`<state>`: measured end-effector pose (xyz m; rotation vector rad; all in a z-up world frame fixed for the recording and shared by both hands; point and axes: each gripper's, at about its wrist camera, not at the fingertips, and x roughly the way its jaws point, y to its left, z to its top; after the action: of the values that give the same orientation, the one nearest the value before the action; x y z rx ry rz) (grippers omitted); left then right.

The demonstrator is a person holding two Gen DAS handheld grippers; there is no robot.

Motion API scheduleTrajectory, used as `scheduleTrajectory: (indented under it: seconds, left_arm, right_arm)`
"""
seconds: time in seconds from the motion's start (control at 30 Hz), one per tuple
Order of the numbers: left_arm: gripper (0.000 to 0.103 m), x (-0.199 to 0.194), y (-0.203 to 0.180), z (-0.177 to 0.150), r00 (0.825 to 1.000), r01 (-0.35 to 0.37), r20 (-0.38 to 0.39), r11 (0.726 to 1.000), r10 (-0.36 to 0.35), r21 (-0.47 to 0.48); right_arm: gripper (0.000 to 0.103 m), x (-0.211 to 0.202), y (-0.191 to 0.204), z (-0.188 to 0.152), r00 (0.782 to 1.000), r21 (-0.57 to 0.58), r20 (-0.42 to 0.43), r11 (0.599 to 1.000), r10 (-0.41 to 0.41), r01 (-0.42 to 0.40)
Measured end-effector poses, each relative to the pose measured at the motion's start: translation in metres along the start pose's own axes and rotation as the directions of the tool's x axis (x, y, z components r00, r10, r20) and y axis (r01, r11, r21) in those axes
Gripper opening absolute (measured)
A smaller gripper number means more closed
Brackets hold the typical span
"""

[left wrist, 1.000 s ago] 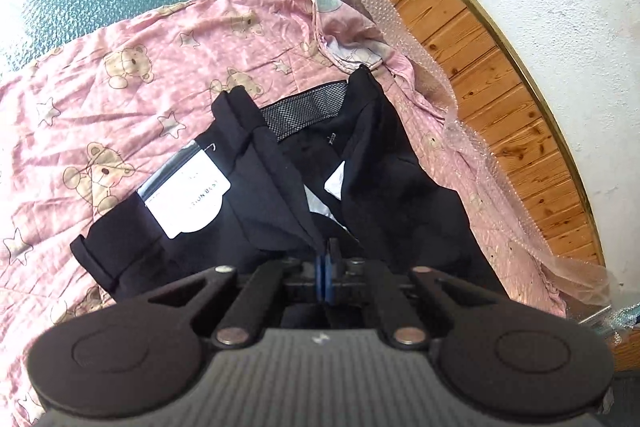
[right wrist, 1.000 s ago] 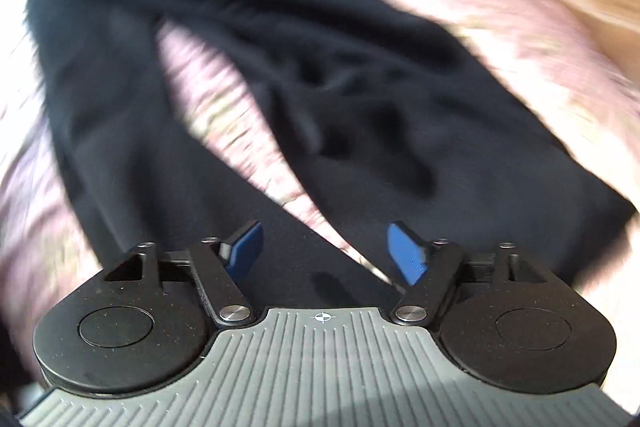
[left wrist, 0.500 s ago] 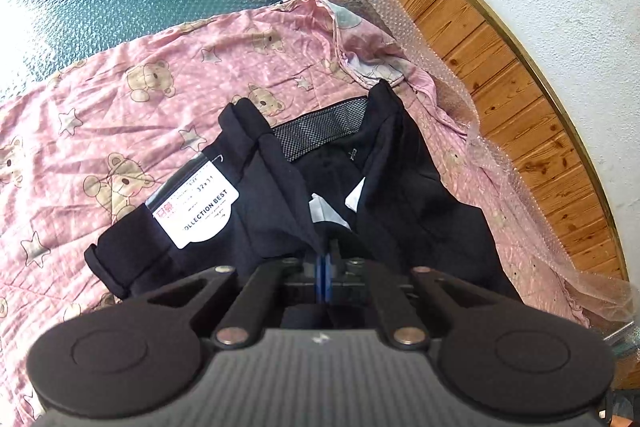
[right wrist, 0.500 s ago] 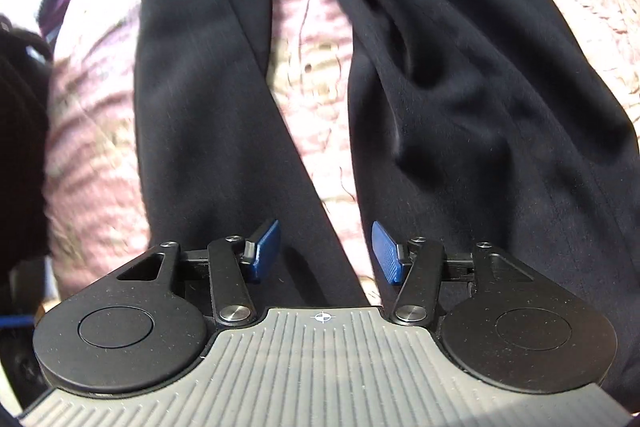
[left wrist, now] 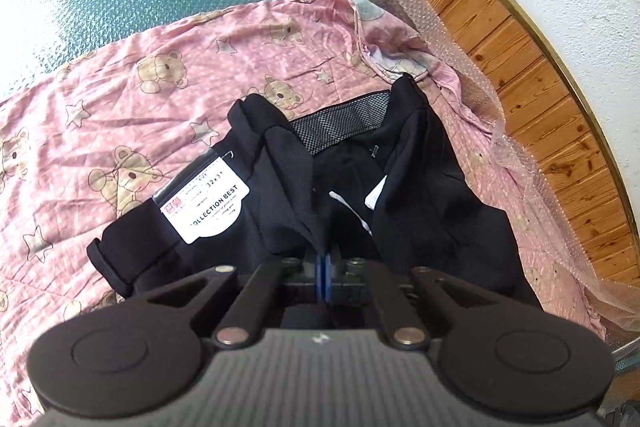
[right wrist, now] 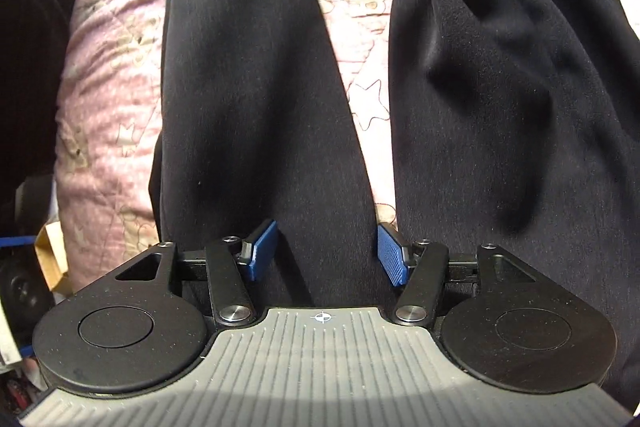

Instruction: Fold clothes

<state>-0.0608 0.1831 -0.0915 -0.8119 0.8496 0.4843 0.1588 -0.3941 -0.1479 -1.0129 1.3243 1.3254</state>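
Right hand-held gripper now lower, wide over black trousers; left hand-held gripper pinching waistband.

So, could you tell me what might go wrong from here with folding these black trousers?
The left gripper pinches only a thin ridge of the black trousers near the waistband, so the cloth might slip out if pulled. The right gripper is open over one leg only; closing there may leave the other leg behind. The paper tag could get creased in a fold.
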Motion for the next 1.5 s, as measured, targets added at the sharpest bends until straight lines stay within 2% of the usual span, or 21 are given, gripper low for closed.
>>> scheduleTrajectory:
  seconds: [0.03,0.1,0.23,0.33,0.4,0.47,0.6,0.63,0.7,0.73,0.8,0.87,0.93,1.03,1.07,1.13,1.17,1.23,1.3,1.47,1.5]
  left_arm:
    - [0.002,0.002,-0.001,0.001,1.0,-0.005,-0.003,1.0,0.005,-0.002]
    - [0.002,0.006,-0.007,0.007,1.0,0.011,0.004,1.0,-0.011,0.0]
    - [0.002,0.012,-0.046,0.032,0.994,0.093,0.049,0.995,-0.094,0.018]
    - [0.002,0.009,-0.095,0.069,0.971,0.213,0.1,0.976,-0.216,0.044]
    - [0.002,-0.003,-0.126,0.093,0.944,0.29,0.141,0.954,-0.298,0.079]
    - [0.002,-0.025,-0.15,0.113,0.909,0.357,0.182,0.926,-0.374,0.122]
    - [0.002,-0.082,-0.154,0.129,0.845,0.44,0.239,0.876,-0.478,0.197]
    - [0.002,-0.09,-0.144,0.126,0.845,0.438,0.24,0.876,-0.478,0.202]
    - [0.002,-0.1,-0.114,0.113,0.865,0.409,0.228,0.892,-0.447,0.194]
    - [0.002,-0.105,-0.098,0.106,0.875,0.394,0.222,0.899,-0.431,0.191]
    - [0.002,-0.098,-0.054,0.085,0.919,0.327,0.184,0.934,-0.35,0.146]
    - [0.002,-0.078,-0.006,0.063,0.962,0.232,0.123,0.968,-0.242,0.089]
    - [0.002,-0.051,0.038,0.039,0.989,0.132,0.064,0.991,-0.134,0.028]
    - [0.002,-0.014,0.09,0.009,1.0,0.002,-0.02,1.0,-0.003,-0.025]
    - [0.002,-0.007,0.099,0.002,0.999,-0.023,-0.036,0.999,0.022,-0.028]
    - [0.002,-0.003,0.107,-0.004,0.998,-0.04,-0.042,0.999,0.039,-0.015]
    - [0.003,-0.002,0.108,-0.004,0.998,-0.041,-0.04,0.999,0.041,-0.006]
    - [0.003,-0.003,0.106,-0.002,0.999,-0.04,-0.036,0.999,0.04,0.014]
    - [0.003,-0.002,0.105,-0.001,0.998,-0.05,-0.032,0.998,0.051,0.037]
    - [0.003,0.006,0.109,-0.001,0.996,-0.068,-0.048,0.996,0.071,0.055]
    - [0.003,0.007,0.109,-0.002,0.996,-0.073,-0.052,0.996,0.076,0.059]
  right_arm:
    - [0.003,-0.003,-0.003,-0.002,1.0,0.029,-0.006,1.0,-0.001,0.002]
    - [0.0,-0.012,-0.003,-0.01,1.0,0.061,-0.009,0.998,-0.015,0.016]
    - [0.0,-0.045,0.003,-0.034,0.988,0.097,0.045,0.985,-0.148,0.143]
    - [0.0,-0.102,-0.004,-0.049,0.944,0.187,0.107,0.939,-0.311,0.288]
    - [0.0,-0.143,-0.003,-0.056,0.901,0.233,0.131,0.896,-0.414,0.378]
    - [0.0,-0.184,0.006,-0.059,0.842,0.266,0.15,0.841,-0.519,0.471]
    - [0.0,-0.262,0.047,-0.055,0.682,0.319,0.179,0.698,-0.709,0.642]
    - [0.0,-0.269,0.063,-0.053,0.655,0.325,0.181,0.673,-0.733,0.664]
    - [0.0,-0.279,0.098,-0.046,0.605,0.336,0.183,0.627,-0.775,0.702]
    - [0.0,-0.269,0.116,-0.04,0.6,0.347,0.178,0.62,-0.78,0.703]
    - [0.0,-0.241,0.155,-0.028,0.602,0.371,0.165,0.615,-0.781,0.696]
    - [0.0,-0.192,0.188,-0.019,0.639,0.419,0.144,0.632,-0.755,0.652]
    - [0.0,-0.128,0.212,-0.024,0.699,0.497,0.111,0.649,-0.706,0.577]
    - [0.0,-0.023,0.234,-0.03,0.799,0.641,0.05,0.633,-0.6,0.435]
    - [0.0,0.002,0.243,-0.028,0.817,0.657,0.02,0.623,-0.576,0.424]
    - [0.001,0.034,0.26,-0.024,0.834,0.682,-0.039,0.596,-0.55,0.425]
    - [0.004,0.037,0.266,-0.022,0.829,0.698,-0.055,0.572,-0.557,0.43]
    - [0.028,0.021,0.275,-0.022,0.809,0.741,-0.046,0.524,-0.585,0.421]
    - [0.044,0.003,0.28,-0.022,0.778,0.78,-0.027,0.474,-0.627,0.409]
    - [0.054,-0.013,0.268,-0.021,0.696,0.868,-0.047,0.315,-0.716,0.384]
    - [0.057,-0.007,0.261,-0.018,0.694,0.872,-0.059,0.302,-0.717,0.386]
